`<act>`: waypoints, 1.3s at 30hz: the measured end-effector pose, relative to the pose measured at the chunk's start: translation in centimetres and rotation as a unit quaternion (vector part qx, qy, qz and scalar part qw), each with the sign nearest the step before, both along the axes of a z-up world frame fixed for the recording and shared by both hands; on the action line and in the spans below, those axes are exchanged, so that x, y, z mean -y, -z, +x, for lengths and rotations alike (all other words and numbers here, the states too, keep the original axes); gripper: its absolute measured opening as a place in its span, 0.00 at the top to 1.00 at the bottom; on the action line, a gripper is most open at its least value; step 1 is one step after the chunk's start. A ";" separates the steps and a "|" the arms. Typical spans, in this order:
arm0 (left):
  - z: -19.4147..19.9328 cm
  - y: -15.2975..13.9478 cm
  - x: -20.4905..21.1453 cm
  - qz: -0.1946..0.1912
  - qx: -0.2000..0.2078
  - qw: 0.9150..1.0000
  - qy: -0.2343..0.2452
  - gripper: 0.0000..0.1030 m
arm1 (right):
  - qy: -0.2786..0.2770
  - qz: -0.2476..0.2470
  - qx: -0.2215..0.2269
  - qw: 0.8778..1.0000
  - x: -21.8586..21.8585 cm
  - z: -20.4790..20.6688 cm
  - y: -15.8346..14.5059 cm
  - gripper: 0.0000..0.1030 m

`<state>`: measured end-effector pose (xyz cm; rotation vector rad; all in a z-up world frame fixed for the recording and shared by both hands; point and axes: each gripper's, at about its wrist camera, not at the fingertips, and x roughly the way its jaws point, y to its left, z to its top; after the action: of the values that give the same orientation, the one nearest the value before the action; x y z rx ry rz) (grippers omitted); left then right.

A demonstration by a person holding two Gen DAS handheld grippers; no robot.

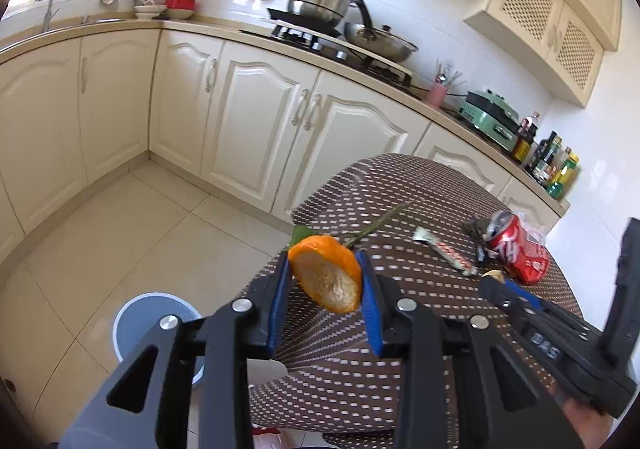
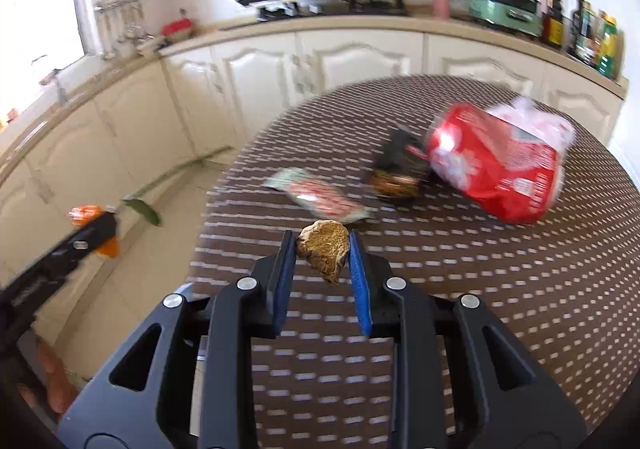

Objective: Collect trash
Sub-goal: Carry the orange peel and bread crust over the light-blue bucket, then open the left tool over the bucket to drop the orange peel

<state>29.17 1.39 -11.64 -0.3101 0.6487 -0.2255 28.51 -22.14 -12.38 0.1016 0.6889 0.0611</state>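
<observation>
An orange peel (image 1: 326,273) with a pale inside and a brown crumpled scrap (image 2: 323,249) are each pinched between blue pads, while a crushed red can (image 2: 496,165), a flat wrapper (image 2: 320,199) and a dark wrapper (image 2: 396,169) lie on the table (image 2: 520,309).

Orange peel (image 1: 326,275), red can (image 1: 516,247), brown white-dashed tablecloth (image 1: 400,189), blue bin (image 1: 136,325), mint-green appliance (image 1: 490,117)

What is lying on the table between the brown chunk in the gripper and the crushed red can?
A flat red-and-white snack wrapper and a crumpled dark wrapper, in the right wrist view.
</observation>
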 end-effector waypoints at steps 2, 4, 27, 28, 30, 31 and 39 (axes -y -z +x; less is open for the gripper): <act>0.1 0.5 -1.5 -0.002 -0.005 1.000 -0.011 0.69 | -0.030 0.001 0.010 0.999 -2.4 -0.3 -0.4 0.75; 0.2 1.3 -3.3 -0.002 -0.014 1.000 -0.025 0.69 | -0.058 0.005 0.013 0.998 -4.8 0.1 -0.2 0.75; 7.5 19.4 -19.9 -0.008 -0.200 0.971 -0.133 0.68 | -0.209 0.023 -0.129 0.969 -25.8 10.3 16.6 0.75; 7.8 19.8 -20.0 -0.012 -0.202 0.970 -0.133 0.67 | -0.208 0.024 -0.130 0.969 -26.0 10.6 17.0 0.75; 8.2 20.5 -20.2 -0.022 -0.205 0.970 -0.130 0.65 | -0.205 0.023 -0.137 0.969 -26.3 11.3 17.7 0.75; 8.3 20.8 -20.3 -0.024 -0.207 0.969 -0.130 0.64 | -0.202 0.023 -0.141 0.969 -26.4 11.6 18.1 0.75; 8.1 21.6 -21.2 -0.026 -0.211 0.968 -0.137 0.56 | -0.199 0.026 -0.155 0.967 -26.9 12.9 19.6 0.74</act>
<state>37.27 22.63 -33.23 -0.5010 1.0106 0.0945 41.39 4.80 -31.95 0.0216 1.0137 0.4585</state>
